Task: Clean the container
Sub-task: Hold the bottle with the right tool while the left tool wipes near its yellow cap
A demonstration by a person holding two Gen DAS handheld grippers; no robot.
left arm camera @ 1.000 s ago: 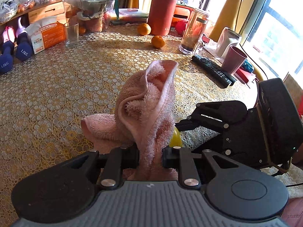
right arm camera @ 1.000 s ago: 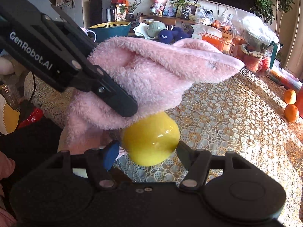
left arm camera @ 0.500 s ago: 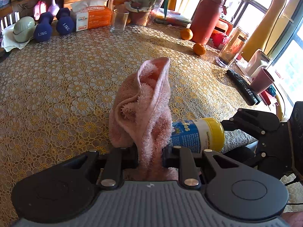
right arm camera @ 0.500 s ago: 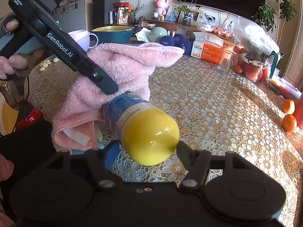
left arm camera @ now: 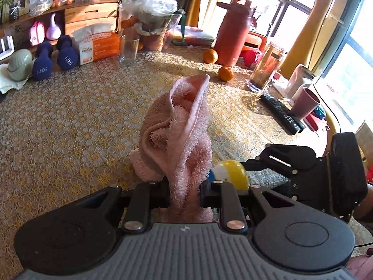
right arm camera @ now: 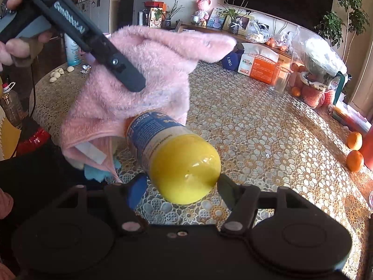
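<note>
Step in hand: wiping pass on the container, both tools loaded.

Right gripper (right arm camera: pixel 180 184): jaws clamped on the domed yellow end of a cylindrical container with a blue-and-white printed label (right arm camera: pixel 172 149). It lies roughly horizontal, pointing forward out of the jaws, held clear above the gold lace-pattern tablecloth (right arm camera: pixel 268 140).

Left gripper (left arm camera: pixel 184 190): jaws narrow, pinching a fluffy pink terry towel (left arm camera: pixel 179 128) that stands up ahead of them and drapes below. In the right wrist view the towel (right arm camera: pixel 144 74) lies over the far end of the container, touching the label there; the near label and the yellow end are bare. The left tool's finger presses into the towel from above.

In the left wrist view the container (left arm camera: pixel 229 172) shows just right of the left jaws, mostly hidden behind the towel.

Next move, my read: drag the towel along the label toward the right jaws, or roll the right wrist to present unwiped sides. Keep right clamp firm: smooth dome, may slip under side load. The yellow end inside the jaws can't be wiped without a regrip.
</note>
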